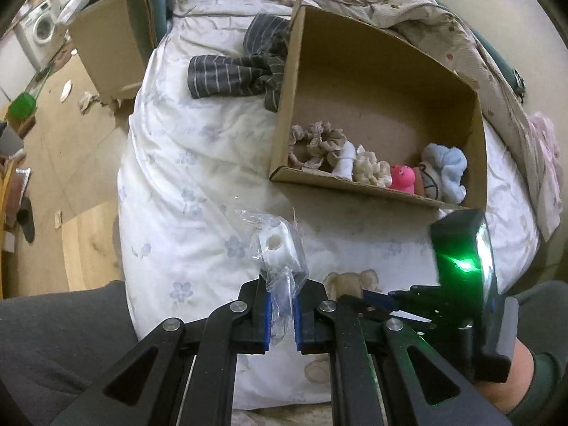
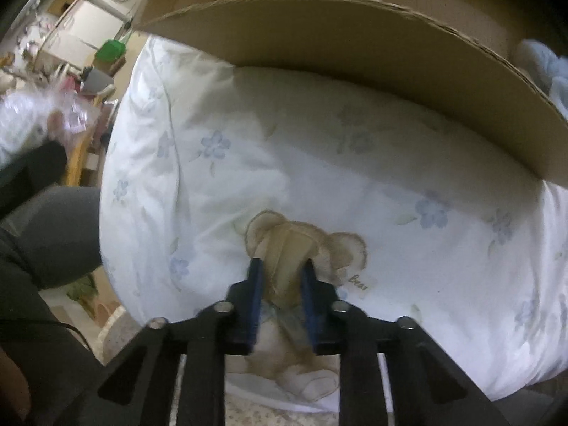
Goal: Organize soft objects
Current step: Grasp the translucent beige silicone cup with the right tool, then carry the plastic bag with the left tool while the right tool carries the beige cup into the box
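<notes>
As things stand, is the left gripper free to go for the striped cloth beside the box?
Probably not yet. The left gripper is shut on a bagged white roll, so its jaws are taken. The path over the quilt to the striped cloth looks unobstructed otherwise.

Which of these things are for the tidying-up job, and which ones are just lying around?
For the job: bagged white roll in the left gripper; cardboard box; beige scrunchies, pink toy and blue fluffy scrunchie inside it; striped cloth beside it.
Just lying about: bear-print duvet; washing machine; second box on the floor; rumpled blanket.
</notes>
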`<state>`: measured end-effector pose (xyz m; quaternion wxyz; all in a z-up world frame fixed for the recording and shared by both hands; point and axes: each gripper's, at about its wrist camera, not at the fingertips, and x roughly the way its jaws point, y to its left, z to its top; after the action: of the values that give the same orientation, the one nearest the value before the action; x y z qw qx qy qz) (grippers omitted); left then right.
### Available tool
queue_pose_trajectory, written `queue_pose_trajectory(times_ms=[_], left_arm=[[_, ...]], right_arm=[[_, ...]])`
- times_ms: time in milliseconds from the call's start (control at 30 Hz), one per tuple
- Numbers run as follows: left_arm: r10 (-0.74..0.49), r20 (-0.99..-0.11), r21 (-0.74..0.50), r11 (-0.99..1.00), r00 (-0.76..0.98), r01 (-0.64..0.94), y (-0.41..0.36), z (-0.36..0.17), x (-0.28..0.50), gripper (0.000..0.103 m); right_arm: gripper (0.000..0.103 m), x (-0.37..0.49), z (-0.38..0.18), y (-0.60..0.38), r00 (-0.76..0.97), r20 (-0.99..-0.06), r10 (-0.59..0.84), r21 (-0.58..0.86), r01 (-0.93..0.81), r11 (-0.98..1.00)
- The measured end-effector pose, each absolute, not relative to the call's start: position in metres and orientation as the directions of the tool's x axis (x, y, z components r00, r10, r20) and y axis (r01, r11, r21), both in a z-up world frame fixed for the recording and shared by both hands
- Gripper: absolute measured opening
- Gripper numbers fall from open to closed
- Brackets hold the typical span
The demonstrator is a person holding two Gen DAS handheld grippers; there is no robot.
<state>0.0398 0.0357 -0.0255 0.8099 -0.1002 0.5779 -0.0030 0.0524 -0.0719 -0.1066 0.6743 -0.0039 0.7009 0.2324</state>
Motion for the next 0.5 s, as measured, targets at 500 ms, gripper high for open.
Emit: queue_pose_trajectory(times_ms=[500], left_arm=[[-0.114,-0.941,-0.156,0.982,0.319,-0.109,0.023,-0.034,0.048,0.009]], right_arm=[[0.011,0.056,-0.059,-0.137,0.04,-0.893,0.449,0.428,-0.236,0.872]])
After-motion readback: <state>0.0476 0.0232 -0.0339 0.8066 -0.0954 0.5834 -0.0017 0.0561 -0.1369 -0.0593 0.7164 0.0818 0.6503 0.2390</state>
